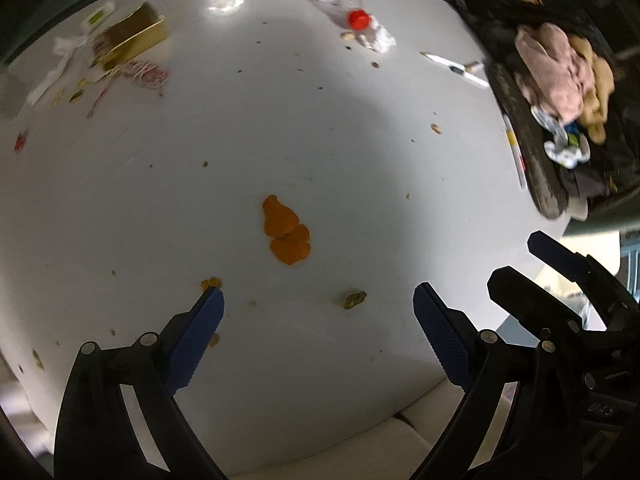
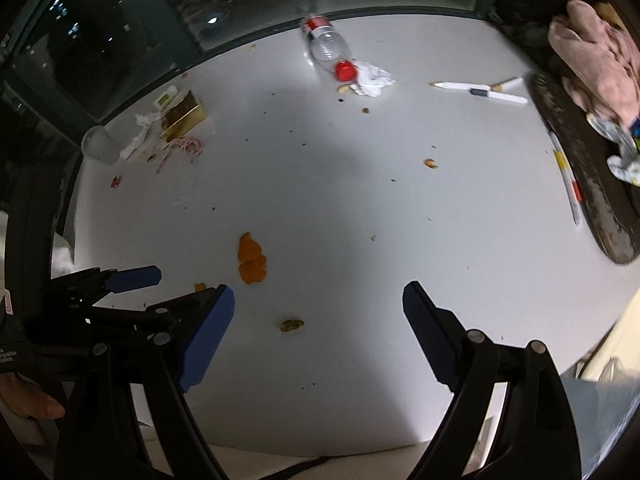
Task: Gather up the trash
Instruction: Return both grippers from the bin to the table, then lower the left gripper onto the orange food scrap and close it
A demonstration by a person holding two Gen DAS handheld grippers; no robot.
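While nothing is yet gripped, both tools hover low over the near edge of the white counter [image 1: 120,200], side by side. Left tool [image 1: 318,294] spread wide and empty, its blue pads [image 1: 196,336] well apart; right tool [image 2: 318,292] likewise released, holding nothing.

Trash scattered across the whole counter. Nearest: orange peel [image 1: 286,230], lying flat just ahead of both tools, with a small brownish scrap [image 1: 354,299] between the left tool's fingers and closer in. Farther off: a clear plastic bottle [image 2: 328,46] with a red cap, on its side near the far edge, touching a crumpled white tissue [image 2: 374,78]. Off to the far left, a gold box [image 2: 186,116] among wrappers and red-and-white string [image 2: 184,148]. To the right, pens [image 2: 478,90] beside a dark basket [image 2: 592,184] already heaped with cloth and scraps, probably the place for the trash.

Judged as an early step: approach to a first pickup, most likely the peel. Next move calls for lowering one tool around the peel, fingers straddling it, pads nearly scraping the counter since the peel lies thin and flat, then closing gently and carrying across to the basket.
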